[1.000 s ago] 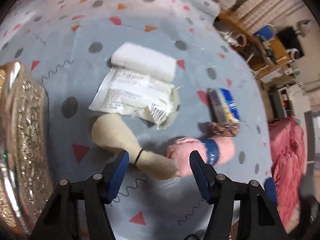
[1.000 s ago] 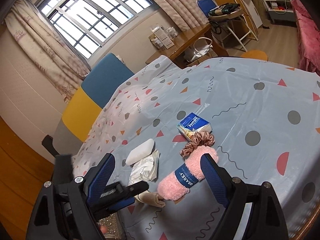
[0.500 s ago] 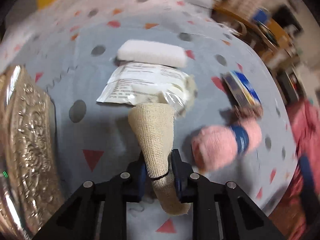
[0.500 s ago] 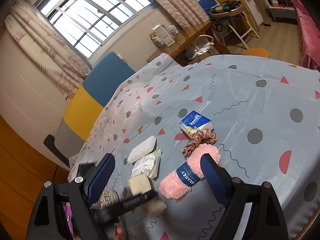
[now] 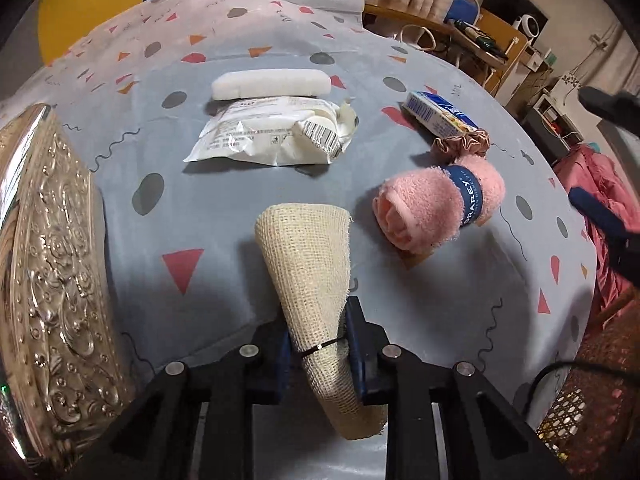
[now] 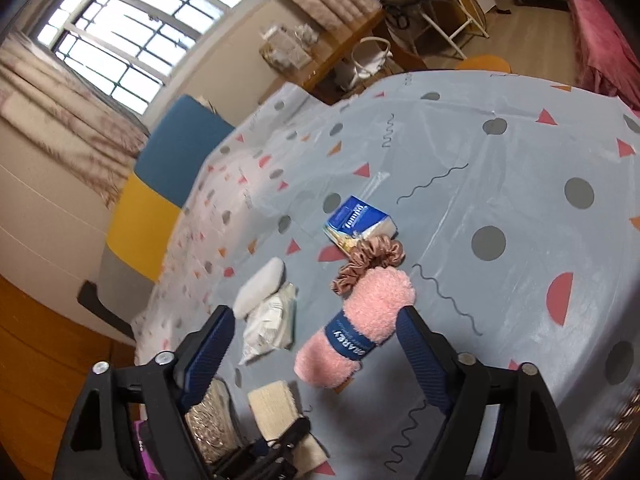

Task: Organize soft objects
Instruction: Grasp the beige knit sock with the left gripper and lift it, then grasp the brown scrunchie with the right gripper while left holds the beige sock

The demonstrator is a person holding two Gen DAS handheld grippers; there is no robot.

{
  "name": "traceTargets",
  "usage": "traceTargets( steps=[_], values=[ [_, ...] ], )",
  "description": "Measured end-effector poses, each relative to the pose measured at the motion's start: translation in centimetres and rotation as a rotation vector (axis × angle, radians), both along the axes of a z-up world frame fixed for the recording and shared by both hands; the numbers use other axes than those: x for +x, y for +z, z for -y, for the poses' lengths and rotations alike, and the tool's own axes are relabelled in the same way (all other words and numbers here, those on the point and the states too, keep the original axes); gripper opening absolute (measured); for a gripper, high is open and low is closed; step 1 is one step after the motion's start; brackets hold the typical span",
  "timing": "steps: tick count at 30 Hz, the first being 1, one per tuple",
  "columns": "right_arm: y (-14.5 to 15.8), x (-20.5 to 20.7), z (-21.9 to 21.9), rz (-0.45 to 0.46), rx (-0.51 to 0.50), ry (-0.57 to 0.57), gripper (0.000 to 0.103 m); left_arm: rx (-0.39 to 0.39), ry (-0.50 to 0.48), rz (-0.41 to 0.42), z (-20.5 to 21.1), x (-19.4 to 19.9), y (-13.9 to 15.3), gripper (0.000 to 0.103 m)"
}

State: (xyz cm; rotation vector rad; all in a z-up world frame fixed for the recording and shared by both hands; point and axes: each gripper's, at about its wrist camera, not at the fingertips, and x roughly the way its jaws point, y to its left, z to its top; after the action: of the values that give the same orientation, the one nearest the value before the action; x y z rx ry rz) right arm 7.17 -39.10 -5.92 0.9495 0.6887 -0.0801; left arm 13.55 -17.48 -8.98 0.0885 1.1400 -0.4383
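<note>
My left gripper is shut on the narrow, band-tied end of a beige burlap pouch, whose wide end points away over the patterned cloth. To its right lies a rolled pink towel with a blue label. In the right wrist view the same pink towel lies between the fingers of my right gripper. Those jaws are closing, and the pads are clear of the towel. The burlap pouch and left gripper show at the bottom of that view.
Farther back on the table are a white sponge, a torn plastic packet, a blue tissue pack and a pink-brown scrunchie. An embossed silver tray fills the left side. A wicker basket sits at the lower right.
The left gripper closed on the burlap pouch's tied end and swung it off the cloth to point away. The right gripper's fingers came slightly closer together around the pink towel.
</note>
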Motion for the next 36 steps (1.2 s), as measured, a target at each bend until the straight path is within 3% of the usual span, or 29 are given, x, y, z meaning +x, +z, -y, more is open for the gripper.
traceTargets(
  steps=[5,8,14,18,20,21,23,24,28,30,36],
  values=[
    [1.2,2.0,2.1,-0.053,-0.056,0.032,0.078,-0.031,-0.005,0.008,-0.2,0.9,-0.5,0.025],
    [1.1,5.1,2.3,-0.142,-0.125,0.103,0.078,-0.05,0.0,0.012,-0.8,0.7,-0.5,0.025],
    [-2.1,11.5,0.0,-0.354,-0.312,0.26,0.081,-0.08,0.011,0.011,-1.7,0.5,-0.5,0.025],
    [-4.6,13.8,-0.9,-0.43,-0.381,0.308,0.081,-0.087,0.015,0.013,-1.4,0.3,-0.4,0.025],
    [-5.8,14.1,-1.3,-0.433,-0.371,0.347,0.071,-0.091,0.016,0.015,-1.4,0.3,-0.5,0.025],
    [-6.5,14.0,-1.6,-0.45,-0.392,0.363,0.051,-0.093,0.016,0.017,-1.4,0.2,-0.5,0.025],
    [-6.3,13.8,-2.0,-0.451,-0.458,0.37,0.029,-0.093,0.017,0.019,-1.3,0.2,-0.5,0.025],
    [-6.2,13.6,-2.1,-0.429,-0.435,0.387,0.017,-0.094,0.019,0.019,-1.4,0.1,-0.4,0.025],
    [-6.6,13.2,-3.0,-0.39,-0.363,0.478,0.017,-0.084,0.016,0.013,-1.5,-0.4,-0.1,0.025],
    [-7.0,13.3,-3.2,-0.395,-0.381,0.494,0.017,-0.083,0.006,0.008,-1.3,-0.7,0.0,0.024],
    [-8.0,13.3,-1.6,-0.361,-0.313,0.478,0.018,-0.045,-0.05,0.066,-0.7,-3.1,1.6,0.022]
  ],
)
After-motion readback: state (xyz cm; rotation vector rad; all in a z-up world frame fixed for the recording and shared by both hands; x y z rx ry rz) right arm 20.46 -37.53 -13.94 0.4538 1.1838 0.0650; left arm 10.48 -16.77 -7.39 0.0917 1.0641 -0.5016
